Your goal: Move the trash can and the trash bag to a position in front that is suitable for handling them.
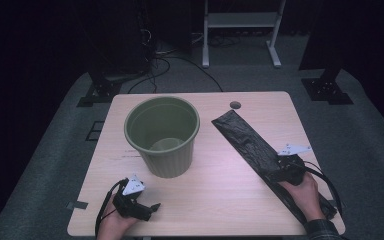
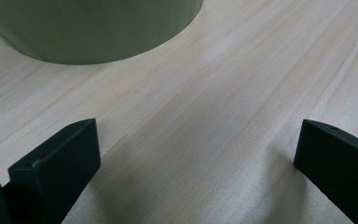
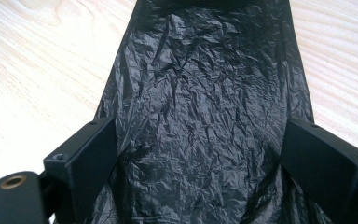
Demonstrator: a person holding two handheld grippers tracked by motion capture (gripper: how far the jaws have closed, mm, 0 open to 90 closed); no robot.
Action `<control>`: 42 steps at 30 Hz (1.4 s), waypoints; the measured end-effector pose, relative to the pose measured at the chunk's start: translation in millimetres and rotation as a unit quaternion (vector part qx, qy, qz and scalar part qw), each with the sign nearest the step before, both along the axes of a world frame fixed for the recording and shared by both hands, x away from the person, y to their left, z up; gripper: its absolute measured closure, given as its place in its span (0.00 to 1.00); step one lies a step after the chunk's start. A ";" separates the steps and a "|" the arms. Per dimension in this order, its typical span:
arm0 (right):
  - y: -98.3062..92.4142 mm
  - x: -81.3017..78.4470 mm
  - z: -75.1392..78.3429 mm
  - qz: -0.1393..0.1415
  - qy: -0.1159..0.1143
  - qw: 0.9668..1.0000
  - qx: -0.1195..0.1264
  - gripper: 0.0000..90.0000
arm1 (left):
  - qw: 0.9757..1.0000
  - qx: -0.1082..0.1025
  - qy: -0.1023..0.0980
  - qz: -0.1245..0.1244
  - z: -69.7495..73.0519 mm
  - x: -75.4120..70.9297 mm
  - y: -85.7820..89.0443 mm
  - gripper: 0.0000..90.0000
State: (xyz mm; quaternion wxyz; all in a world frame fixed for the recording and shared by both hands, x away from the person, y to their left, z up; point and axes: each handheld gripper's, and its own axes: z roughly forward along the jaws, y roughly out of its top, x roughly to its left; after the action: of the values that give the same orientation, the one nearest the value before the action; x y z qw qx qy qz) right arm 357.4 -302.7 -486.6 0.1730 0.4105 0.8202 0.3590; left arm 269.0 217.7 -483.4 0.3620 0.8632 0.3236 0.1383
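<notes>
early stage, looks like lining the bin (image 1: 162,135) with the bag (image 1: 250,145): nothing done yet, bin looks bare inside. bag lies flat and folded into a long strip, diagonal on the right half of the table (image 1: 220,190), well apart from the bin. black, thin, crinkly plastic. right gripper (image 1: 285,167) sits low over the strip's near part, jaws spread wide either side of it, not pinching. left gripper (image 1: 147,210) rests near the front edge, jaws wide, holding nothing. left: grab, unfold, fit over rim.
</notes>
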 end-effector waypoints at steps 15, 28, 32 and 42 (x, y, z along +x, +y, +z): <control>-0.2 -0.1 0.0 0.000 0.000 1.000 0.000 0.11 | 0.999 -0.034 0.013 -0.006 20.0 0.2 8.0 0.00; -0.3 -0.1 0.0 0.000 0.000 1.000 0.000 0.11 | 0.998 -0.058 0.008 0.002 53.1 4.6 16.5 0.00; -0.3 -0.1 0.0 0.000 0.000 1.000 0.000 0.11 | 0.998 -0.061 0.005 0.005 63.8 5.3 17.2 0.00; -0.3 -0.1 0.0 0.000 0.000 1.000 0.000 0.11 | 0.997 -0.071 0.000 0.007 91.6 8.7 19.0 0.00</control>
State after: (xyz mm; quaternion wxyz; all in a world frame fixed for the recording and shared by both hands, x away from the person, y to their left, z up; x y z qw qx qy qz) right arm 357.3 -303.0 -486.7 0.1730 0.4100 0.8204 0.3589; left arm 277.7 236.7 -391.8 0.4217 0.8330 0.3384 0.1171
